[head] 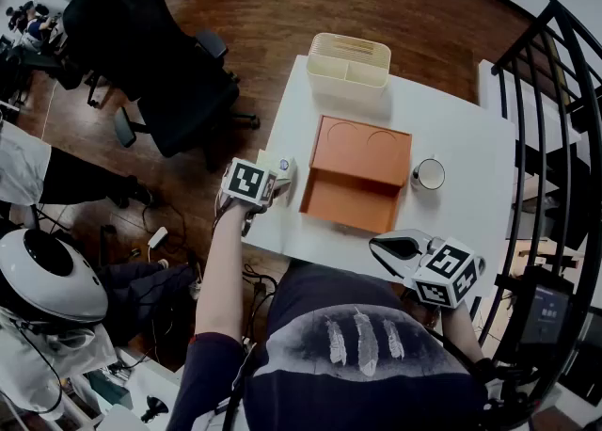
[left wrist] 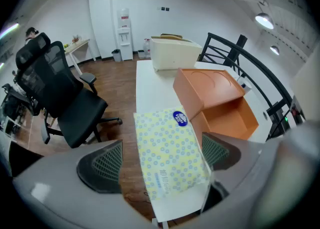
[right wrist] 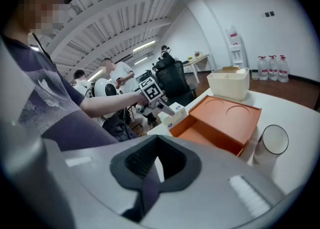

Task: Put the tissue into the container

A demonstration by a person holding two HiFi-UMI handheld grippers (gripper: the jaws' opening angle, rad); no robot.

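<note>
A yellow tissue pack point(left wrist: 170, 155) with blue dots lies on the white table's point(head: 451, 128) near left corner. My left gripper point(left wrist: 160, 159) is open, its jaws standing wide on either side of the pack; the left pad is apart from it. In the head view the pack point(head: 279, 167) shows just past that gripper point(head: 271, 183). An orange box point(head: 362, 151) with an open lower compartment sits right of the pack. A cream container point(head: 350, 64) stands at the far edge. My right gripper point(head: 390, 248) hovers at the near edge, shut and empty.
A white cup point(head: 429, 174) stands right of the orange box. A black office chair point(head: 179, 90) is left of the table over wooden floor. A black stair railing point(head: 555, 90) runs along the right. People sit at the far left.
</note>
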